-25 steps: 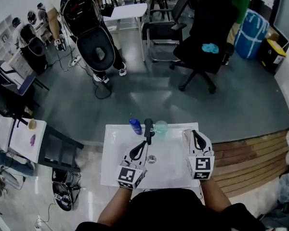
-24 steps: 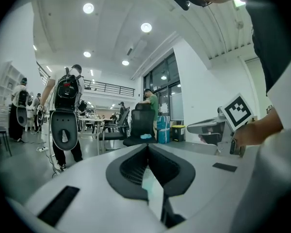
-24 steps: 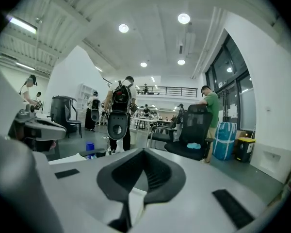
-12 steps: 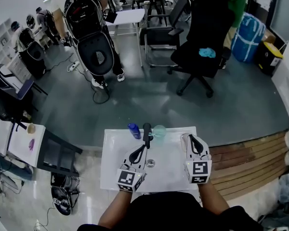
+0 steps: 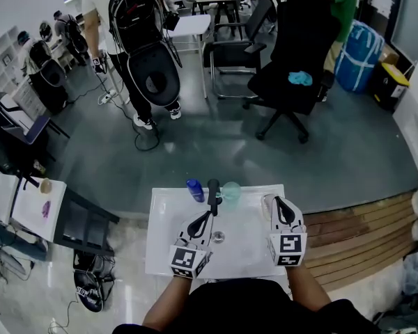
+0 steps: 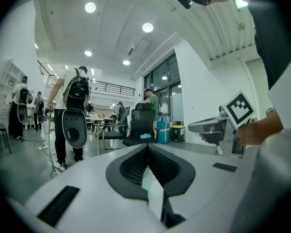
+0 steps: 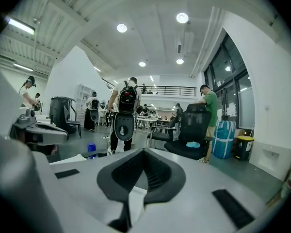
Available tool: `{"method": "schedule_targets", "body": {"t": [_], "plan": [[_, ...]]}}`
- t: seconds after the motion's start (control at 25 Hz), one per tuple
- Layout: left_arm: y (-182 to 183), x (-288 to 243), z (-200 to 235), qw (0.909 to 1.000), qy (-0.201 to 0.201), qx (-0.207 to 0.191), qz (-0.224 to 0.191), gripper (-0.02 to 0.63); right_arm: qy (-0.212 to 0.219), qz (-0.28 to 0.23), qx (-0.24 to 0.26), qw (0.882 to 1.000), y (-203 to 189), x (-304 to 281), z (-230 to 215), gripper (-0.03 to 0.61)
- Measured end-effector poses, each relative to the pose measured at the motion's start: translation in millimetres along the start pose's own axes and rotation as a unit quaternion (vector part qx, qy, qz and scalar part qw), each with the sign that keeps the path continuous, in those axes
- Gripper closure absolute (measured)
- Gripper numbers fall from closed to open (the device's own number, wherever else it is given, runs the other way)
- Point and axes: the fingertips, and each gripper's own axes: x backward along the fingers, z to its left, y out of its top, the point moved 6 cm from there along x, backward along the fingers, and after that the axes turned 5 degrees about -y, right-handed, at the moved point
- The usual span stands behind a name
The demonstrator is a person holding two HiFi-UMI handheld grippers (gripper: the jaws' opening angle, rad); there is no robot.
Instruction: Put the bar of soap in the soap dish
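White washbasin (image 5: 160, 211) at the bottom of the head view, on a grey office floor with a black swivel chair (image 5: 292, 68) and people behind. Along its far edge stand a blue bottle (image 5: 195, 190), a black tap (image 5: 213, 188) and a teal cup (image 5: 231, 190); the drain (image 5: 218, 237) lies mid-basin. The left gripper (image 5: 208, 216) hovers over the basin, pointing at the tap, its jaws closed together on nothing. The right gripper (image 5: 279, 201) is over the right edge, jaws likewise shut and empty. Just beside its tip lies a pale oval shape (image 5: 267, 204), perhaps the soap dish. I cannot pick out the bar of soap, so I cannot tell how its long axis lies.
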Motion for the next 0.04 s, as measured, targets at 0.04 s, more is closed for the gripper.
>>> {"method": "schedule_targets", "body": {"t": [0.04], "plan": [[-0.2,0.6,0.0,1.0,0.0,0.0,0.001,0.594,0.0,0.001,0.0,1.0,-0.1,0.4,0.4,0.56]]}}
